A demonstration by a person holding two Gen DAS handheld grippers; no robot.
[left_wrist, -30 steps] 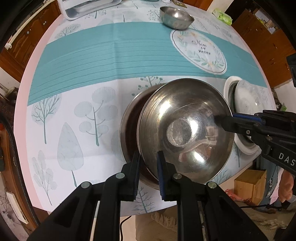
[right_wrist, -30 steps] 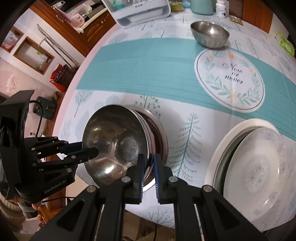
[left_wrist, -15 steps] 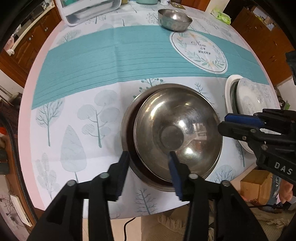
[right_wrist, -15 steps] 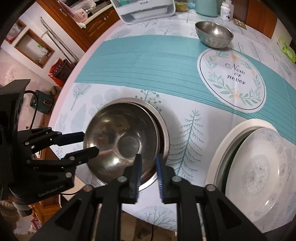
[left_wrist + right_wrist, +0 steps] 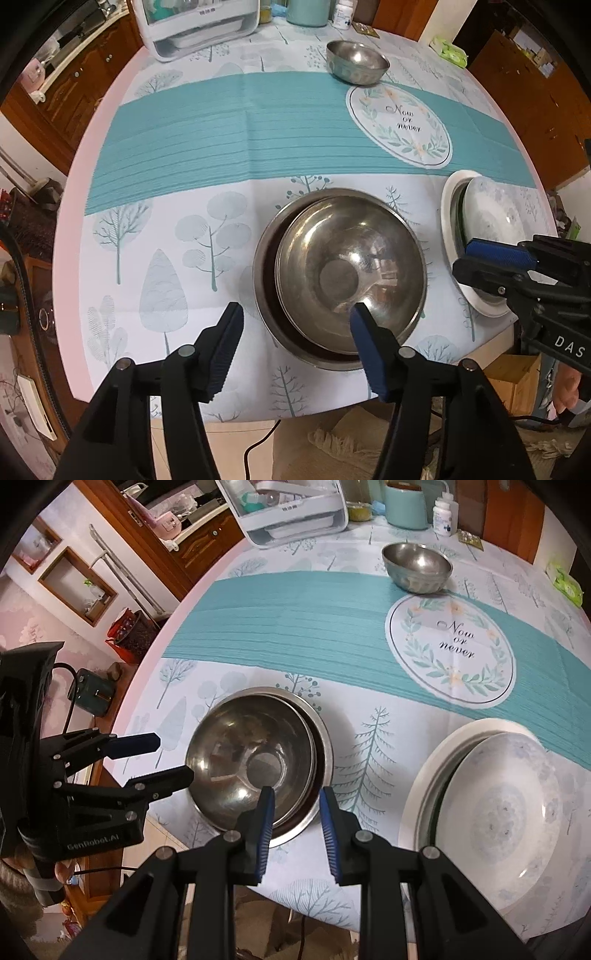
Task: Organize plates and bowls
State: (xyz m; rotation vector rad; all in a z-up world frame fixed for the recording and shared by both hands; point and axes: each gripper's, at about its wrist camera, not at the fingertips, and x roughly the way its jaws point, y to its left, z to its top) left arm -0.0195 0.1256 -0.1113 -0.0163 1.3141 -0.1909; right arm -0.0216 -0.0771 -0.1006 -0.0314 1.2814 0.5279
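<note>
Our left gripper (image 5: pixel 297 345) hangs above the near rim of the shiny steel bowl (image 5: pixel 351 275), jaws opening and clear of the metal. Our right gripper (image 5: pixel 297 814) has its jaws a little apart, the nested rims showing between them untouched.

The bowl sits inside a wider steel basin (image 5: pixel 267 273) near the table's front edge, offset to the right. We judge it light, rigid and slippery, best pinched at the thin rim. To the right, a white patterned plate (image 5: pixel 506 805) leans in a white-rimmed dish (image 5: pixel 417 790); a small steel bowl (image 5: pixel 357 62) waits far across the teal-striped tablecloth (image 5: pixel 221 140).

A second ago both grippers clamped the bowl's rim, tilted; now it lies flat, released.
</note>
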